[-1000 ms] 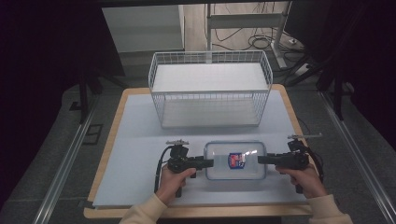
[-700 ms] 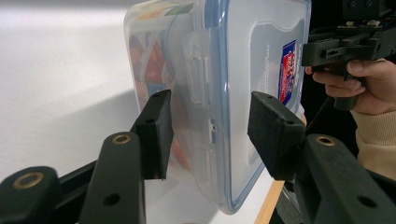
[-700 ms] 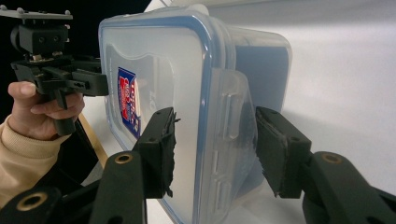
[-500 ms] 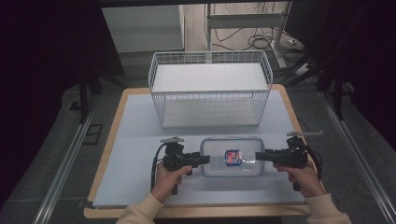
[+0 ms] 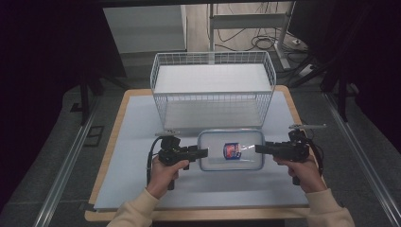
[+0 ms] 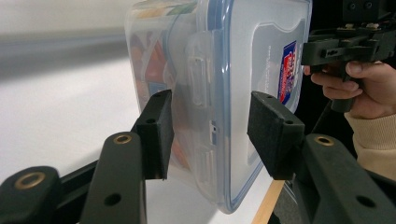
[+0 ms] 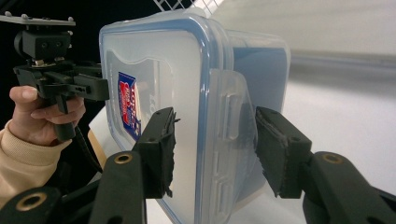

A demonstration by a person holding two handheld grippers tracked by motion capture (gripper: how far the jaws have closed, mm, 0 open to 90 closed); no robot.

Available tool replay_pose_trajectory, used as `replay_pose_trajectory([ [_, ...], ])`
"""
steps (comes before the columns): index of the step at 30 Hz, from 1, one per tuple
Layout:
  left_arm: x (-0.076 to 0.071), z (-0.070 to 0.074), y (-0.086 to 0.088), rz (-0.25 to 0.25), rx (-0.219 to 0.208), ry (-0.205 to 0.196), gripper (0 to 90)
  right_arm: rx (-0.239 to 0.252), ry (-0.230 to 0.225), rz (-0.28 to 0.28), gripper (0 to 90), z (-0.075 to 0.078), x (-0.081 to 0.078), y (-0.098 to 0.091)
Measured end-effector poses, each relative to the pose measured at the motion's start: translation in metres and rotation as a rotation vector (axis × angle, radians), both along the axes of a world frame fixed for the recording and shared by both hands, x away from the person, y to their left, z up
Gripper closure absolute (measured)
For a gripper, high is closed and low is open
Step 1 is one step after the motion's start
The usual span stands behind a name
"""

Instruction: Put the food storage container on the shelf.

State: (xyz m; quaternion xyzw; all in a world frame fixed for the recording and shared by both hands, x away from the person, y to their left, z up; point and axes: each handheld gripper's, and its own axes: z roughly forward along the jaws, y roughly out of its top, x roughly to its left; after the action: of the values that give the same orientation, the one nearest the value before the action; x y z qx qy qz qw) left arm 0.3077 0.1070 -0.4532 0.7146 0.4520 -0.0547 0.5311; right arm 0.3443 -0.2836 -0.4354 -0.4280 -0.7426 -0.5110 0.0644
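Gripping the clear lidded container (image 5: 231, 150) from both short ends, I have the left gripper (image 5: 202, 152) clamped across its lid and base at the clip side, and the right gripper (image 5: 259, 149) clamped likewise on the opposite clip flap. It sits between my two hands, near the front of the table (image 5: 132, 142) and just before the white wire basket (image 5: 213, 90); in the gripper views it looks raised off the surface, though I cannot be sure. I judge it stiff, smooth plastic, probably slippery under the pads (image 6: 158, 133), and moderately weighted by the colourful contents showing through its wall, so both ends should stay level and the hold should bear on the firm rim, not the hinged flaps. The tabletop is pale, flat and matte with a wooden edge; the room around is dark, with cables on the floor behind.
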Motion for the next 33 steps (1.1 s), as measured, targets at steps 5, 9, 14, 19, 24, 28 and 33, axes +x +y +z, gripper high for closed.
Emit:
replay_pose_trajectory([
  [5, 0.002, 0.013, 0.006, 0.001, -0.001, -0.017, 52.3, 0.004, -0.033, 0.003, 49.5, 0.013, 0.003, 0.005],
  [9, 0.005, 0.023, 0.01, 0.003, -0.002, -0.036, 52.3, 0.01, -0.059, 0.005, 49.6, 0.024, 0.005, 0.009],
  [14, 0.007, 0.034, 0.014, 0.005, -0.008, -0.053, 52.6, 0.016, -0.09, 0.007, 49.5, 0.037, 0.009, 0.014],
  [19, 0.01, 0.043, 0.018, 0.013, -0.023, -0.058, 52.9, 0.019, -0.111, 0.006, 49.6, 0.047, 0.012, 0.017],
  [24, 0.013, 0.052, 0.021, 0.012, -0.022, -0.077, 52.9, 0.014, -0.127, 0.01, 49.6, 0.058, 0.015, 0.02],
  [28, 0.016, 0.059, 0.024, 0.013, -0.023, -0.085, 52.9, 0.014, -0.142, 0.009, 49.6, 0.066, 0.017, 0.023],
  [33, 0.021, 0.076, 0.027, 0.015, -0.008, -0.114, 52.9, 0.025, -0.156, 0.009, 49.6, 0.077, 0.023, 0.026],
])
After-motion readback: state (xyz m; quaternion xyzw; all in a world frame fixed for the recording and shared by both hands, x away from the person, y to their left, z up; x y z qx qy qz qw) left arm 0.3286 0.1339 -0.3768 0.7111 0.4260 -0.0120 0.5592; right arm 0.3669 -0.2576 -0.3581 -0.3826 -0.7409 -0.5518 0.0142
